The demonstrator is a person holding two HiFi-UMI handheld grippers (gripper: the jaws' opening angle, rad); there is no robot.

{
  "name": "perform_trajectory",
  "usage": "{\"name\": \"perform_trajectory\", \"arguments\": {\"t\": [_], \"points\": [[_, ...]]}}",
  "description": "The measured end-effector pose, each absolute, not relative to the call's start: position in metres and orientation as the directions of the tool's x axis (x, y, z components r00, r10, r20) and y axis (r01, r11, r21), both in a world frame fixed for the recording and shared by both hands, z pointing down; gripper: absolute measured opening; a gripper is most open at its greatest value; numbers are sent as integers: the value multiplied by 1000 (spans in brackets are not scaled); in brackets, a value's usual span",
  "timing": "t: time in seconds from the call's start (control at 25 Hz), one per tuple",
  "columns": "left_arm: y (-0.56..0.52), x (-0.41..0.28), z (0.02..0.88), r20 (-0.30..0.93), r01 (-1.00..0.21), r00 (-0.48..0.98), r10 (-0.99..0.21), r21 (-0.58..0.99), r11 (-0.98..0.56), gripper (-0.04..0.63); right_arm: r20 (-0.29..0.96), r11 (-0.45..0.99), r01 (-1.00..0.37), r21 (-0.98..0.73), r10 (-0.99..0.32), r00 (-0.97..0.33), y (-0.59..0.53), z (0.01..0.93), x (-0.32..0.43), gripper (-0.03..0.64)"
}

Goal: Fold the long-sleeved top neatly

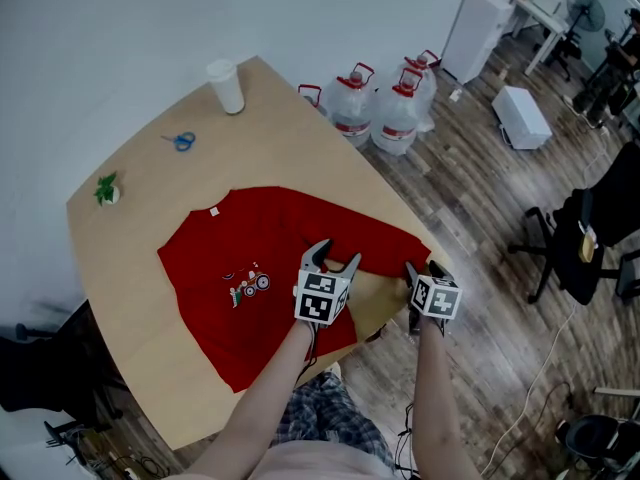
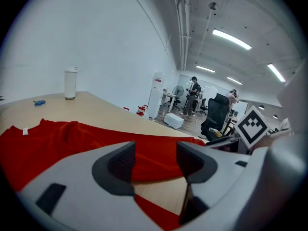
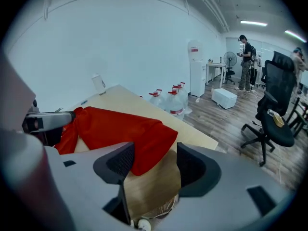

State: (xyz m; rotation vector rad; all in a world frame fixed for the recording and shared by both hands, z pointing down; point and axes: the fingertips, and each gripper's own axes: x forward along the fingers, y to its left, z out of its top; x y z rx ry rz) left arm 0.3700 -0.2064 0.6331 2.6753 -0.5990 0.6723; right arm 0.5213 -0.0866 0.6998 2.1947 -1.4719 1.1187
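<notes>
A red long-sleeved top (image 1: 250,258) lies spread on the light wood table (image 1: 150,368), a small print on its chest and the collar toward the far left. One sleeve (image 3: 130,129) runs toward the table's near right edge. My left gripper (image 1: 333,258) hovers over the fabric where that sleeve joins the body; its jaws stand apart, with cloth (image 2: 72,138) in view beyond them and nothing pinched. My right gripper (image 1: 420,271) sits at the sleeve's end by the table edge. Its jaws are apart too, the cuff lying just ahead of them, untouched.
A white cup (image 1: 226,86), blue scissors (image 1: 181,140) and a small green item (image 1: 107,189) sit at the table's far side. Water jugs (image 1: 385,108) stand on the floor beyond the table. An office chair (image 1: 590,238) and a white box (image 1: 522,116) are to the right.
</notes>
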Motion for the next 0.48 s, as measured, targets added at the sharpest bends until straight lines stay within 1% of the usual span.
{"name": "perform_trajectory", "arguments": {"t": [0.2,0.28,0.32,0.36,0.4,0.48], "points": [[-209,363,636,518,-477,793,-321,199,-856,265,712,-443,-862,-244,-686,151,-93,699,515,187],[-211,360,637,520,-485,789,-327,201,-851,265,704,-437,-861,-258,-696,142,-93,701,513,172],[-211,359,638,521,-490,787,-330,202,-848,265,702,-424,-865,-267,-701,127,-94,702,510,142],[-212,357,638,522,-493,785,-333,203,-846,265,701,-411,-869,-276,-705,111,-95,703,508,65],[-212,356,639,524,-496,783,-334,203,-844,265,701,-403,-872,-276,-705,104,-96,703,506,44],[-213,353,638,527,-502,780,-339,204,-840,265,697,-400,-880,-256,-707,118,-98,696,507,36]]}}
